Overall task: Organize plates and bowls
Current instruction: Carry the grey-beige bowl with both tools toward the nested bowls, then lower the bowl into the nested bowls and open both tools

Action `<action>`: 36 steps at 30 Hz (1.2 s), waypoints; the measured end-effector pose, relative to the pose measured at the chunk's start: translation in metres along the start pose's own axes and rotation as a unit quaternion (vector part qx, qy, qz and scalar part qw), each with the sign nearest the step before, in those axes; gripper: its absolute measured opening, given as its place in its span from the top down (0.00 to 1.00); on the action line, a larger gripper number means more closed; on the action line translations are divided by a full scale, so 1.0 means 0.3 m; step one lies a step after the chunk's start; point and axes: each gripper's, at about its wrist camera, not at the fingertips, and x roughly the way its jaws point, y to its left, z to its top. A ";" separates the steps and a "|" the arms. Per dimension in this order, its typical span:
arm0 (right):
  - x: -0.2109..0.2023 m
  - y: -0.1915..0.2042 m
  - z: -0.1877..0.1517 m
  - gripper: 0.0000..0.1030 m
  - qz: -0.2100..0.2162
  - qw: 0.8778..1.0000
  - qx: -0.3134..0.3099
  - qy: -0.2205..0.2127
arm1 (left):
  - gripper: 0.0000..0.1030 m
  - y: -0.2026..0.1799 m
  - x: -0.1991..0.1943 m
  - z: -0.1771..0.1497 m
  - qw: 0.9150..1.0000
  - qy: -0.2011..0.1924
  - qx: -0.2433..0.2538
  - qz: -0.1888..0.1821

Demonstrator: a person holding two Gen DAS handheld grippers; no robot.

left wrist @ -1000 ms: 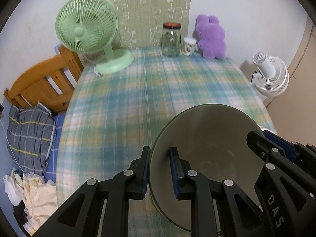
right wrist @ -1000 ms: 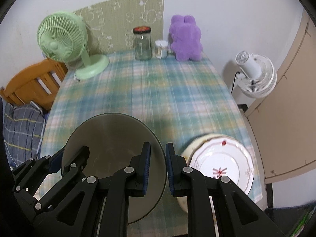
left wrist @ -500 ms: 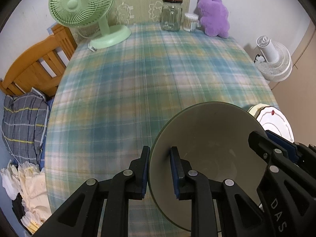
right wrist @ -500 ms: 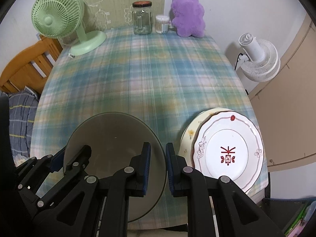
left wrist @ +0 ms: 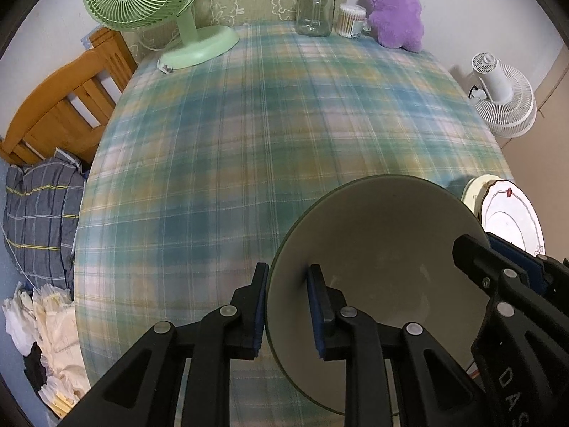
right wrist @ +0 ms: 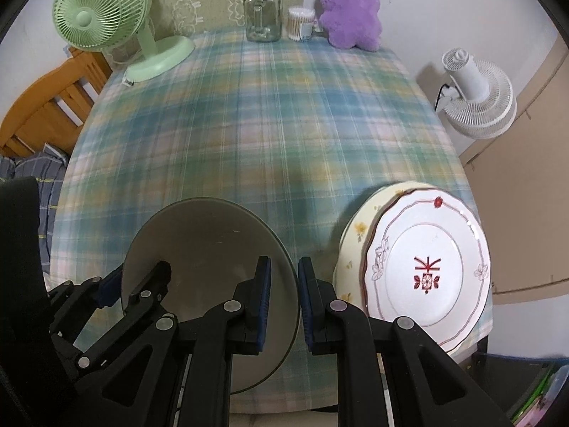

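Note:
A large grey-green bowl [left wrist: 384, 245] is held above the plaid table by both grippers. My left gripper [left wrist: 286, 306] is shut on its left rim. My right gripper [right wrist: 284, 300] is shut on its right rim; the bowl also shows in the right wrist view [right wrist: 206, 245]. To the right of the bowl, a white plate with a red motif [right wrist: 426, 267] lies on top of a cream flowered plate [right wrist: 355, 235] near the table's front right edge. The plate stack shows partly in the left wrist view [left wrist: 512, 217], behind the right gripper's body.
On the plaid table [left wrist: 277, 121] stand a green desk fan [left wrist: 156, 7] at the back left, a glass jar [left wrist: 316, 3], a cotton-swab tub [left wrist: 350, 19] and a purple plush toy [left wrist: 394, 7] at the back. A wooden chair [left wrist: 60, 106] is at the left, a white fan [right wrist: 476, 96] on the floor at the right.
Both grippers with the bowl have risen and tilted down, so the table appears lower and the plate stack at the right has come fully into view.

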 end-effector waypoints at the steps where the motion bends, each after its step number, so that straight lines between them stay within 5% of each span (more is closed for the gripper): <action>1: 0.002 0.001 0.001 0.82 0.000 1.000 0.000 0.000 | 0.81 -0.001 0.001 0.000 1.000 -0.001 0.000 0.000; 5: 0.002 0.001 0.000 0.82 0.000 1.000 -0.001 0.000 | 0.80 -0.004 0.002 -0.005 1.000 -0.003 0.000 0.000; 12: 0.010 -0.019 -0.012 0.82 0.023 1.000 0.009 0.002 | 0.43 -0.008 -0.009 -0.019 1.000 0.005 -0.001 -0.021; 15: 0.001 -0.032 -0.026 0.81 0.021 1.000 0.009 -0.001 | 0.35 0.000 -0.017 -0.034 1.000 0.004 -0.008 -0.021; 17: 0.002 -0.045 -0.039 0.74 0.023 1.000 0.013 0.003 | 0.33 0.003 -0.018 -0.040 1.000 0.004 -0.011 -0.021; 19: 0.003 -0.065 -0.051 0.50 0.029 0.999 0.023 0.005 | 0.29 0.004 -0.015 -0.044 1.000 0.005 -0.013 -0.023; 21: -0.001 -0.085 -0.058 0.39 0.040 0.999 0.032 -0.001 | 0.24 -0.001 -0.012 -0.047 1.000 0.005 -0.011 -0.018; 36: 0.167 -0.123 -0.024 0.37 0.139 0.989 0.028 0.044 | 0.18 -0.035 0.064 -0.051 0.999 0.028 -0.040 0.019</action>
